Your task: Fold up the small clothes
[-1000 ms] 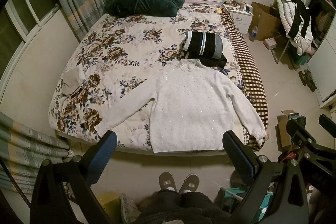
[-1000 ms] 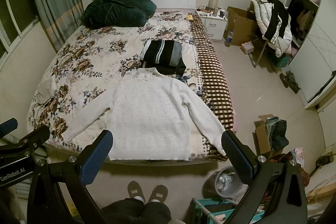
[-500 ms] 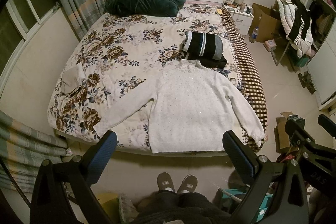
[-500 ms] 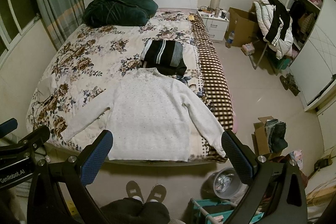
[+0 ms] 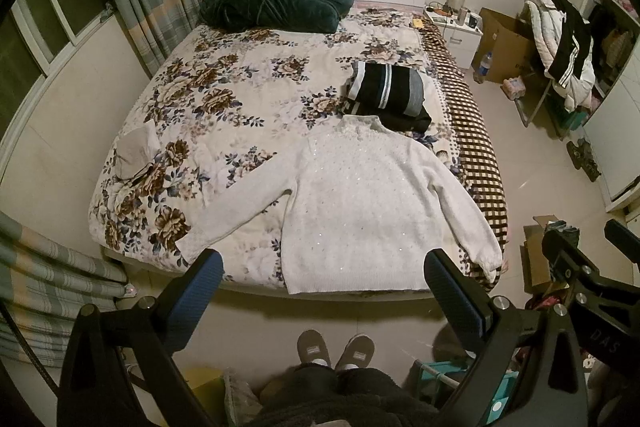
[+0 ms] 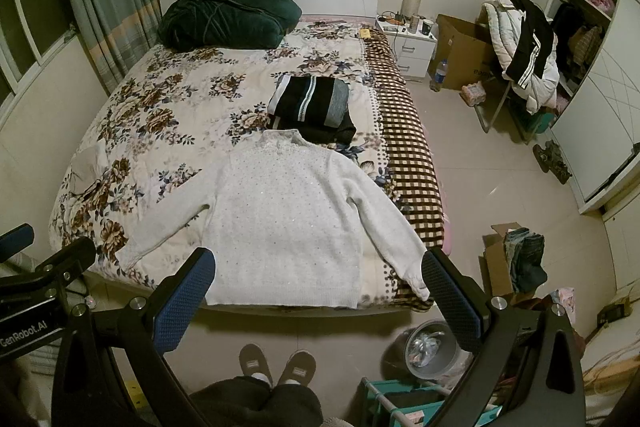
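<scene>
A white sweater (image 5: 360, 203) lies flat on the foot of the floral bed (image 5: 224, 107), sleeves spread, hem at the bed's edge. It also shows in the right wrist view (image 6: 284, 215). A folded black striped garment (image 5: 386, 93) lies just beyond its collar, and shows in the right wrist view (image 6: 312, 105). My left gripper (image 5: 322, 287) is open and empty, held high above the floor in front of the bed. My right gripper (image 6: 318, 287) is open and empty beside it, to the right.
A dark green blanket (image 5: 276, 1) is piled at the headboard. A small pale cloth (image 5: 134, 153) lies at the bed's left edge. Right of the bed stand a nightstand (image 6: 412, 43), cardboard boxes (image 6: 460, 51), a clothes-laden chair (image 6: 524, 47) and a bin (image 6: 430, 347). My slippered feet (image 5: 334, 349) stand below.
Both grippers have drifted slightly up and back, so the bed sits a little lower and smaller in view. The jaws stay open and the sweater has not moved.
</scene>
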{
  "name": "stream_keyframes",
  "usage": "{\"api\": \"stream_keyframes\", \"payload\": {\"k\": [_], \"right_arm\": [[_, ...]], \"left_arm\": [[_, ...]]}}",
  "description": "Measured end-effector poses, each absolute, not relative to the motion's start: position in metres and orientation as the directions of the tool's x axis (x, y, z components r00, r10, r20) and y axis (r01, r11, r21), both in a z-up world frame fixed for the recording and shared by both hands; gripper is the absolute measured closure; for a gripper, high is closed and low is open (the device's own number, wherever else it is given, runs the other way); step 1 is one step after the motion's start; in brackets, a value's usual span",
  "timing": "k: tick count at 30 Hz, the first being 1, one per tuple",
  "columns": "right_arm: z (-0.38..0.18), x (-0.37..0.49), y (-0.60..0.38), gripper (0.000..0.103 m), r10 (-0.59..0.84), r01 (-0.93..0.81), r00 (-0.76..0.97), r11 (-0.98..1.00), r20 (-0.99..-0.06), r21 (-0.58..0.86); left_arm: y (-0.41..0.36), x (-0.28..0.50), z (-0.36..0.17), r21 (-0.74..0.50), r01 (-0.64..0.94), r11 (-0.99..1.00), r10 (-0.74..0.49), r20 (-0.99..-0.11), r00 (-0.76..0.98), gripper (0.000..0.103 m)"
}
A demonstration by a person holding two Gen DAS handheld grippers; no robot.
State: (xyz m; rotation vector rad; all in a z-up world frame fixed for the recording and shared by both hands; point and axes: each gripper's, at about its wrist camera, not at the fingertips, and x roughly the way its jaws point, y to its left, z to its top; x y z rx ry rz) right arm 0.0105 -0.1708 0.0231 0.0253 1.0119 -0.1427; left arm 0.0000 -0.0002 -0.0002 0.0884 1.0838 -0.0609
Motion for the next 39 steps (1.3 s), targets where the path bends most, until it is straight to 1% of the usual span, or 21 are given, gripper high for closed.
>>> {"api": "stream_keyframes", "payload": {"k": [24,30,34,36,39], "right_arm": [[0.02,0.017,-0.165,0.0,-0.107,0.13,0.525,0.991,-0.845,-0.045],[0.02,0.016,-0.166,0.0,-0.106,0.131,0.523,0.99,-0.846,-0.042],[0.019,0.02,-0.165,0.0,-0.109,0.137,0.519,0.99,-0.848,-0.043],[0.015,0.025,-0.164,0.0,-0.105,0.147,0.511,0.989,-0.853,-0.034],[-0.002,0.036,-0.175,0.0,-0.081,0.183,0.495,0.983,-0.865,0.013]], "left_arm": [[0.0,0.0,0.0,0.039,0.094,0.995,-0.009,-0.882,0.47,0.0],[-0.003,0.01,0.008,0.04,0.096,0.995,-0.01,-0.882,0.471,0.0],[-0.015,0.03,0.013,0.036,0.11,0.993,-0.02,-0.882,0.47,0.0],[-0.025,0.059,0.017,0.047,0.119,0.992,-0.017,-0.873,0.487,0.0],[-0.022,0.074,0.002,0.068,0.131,0.989,-0.01,-0.854,0.521,0.0]]}}
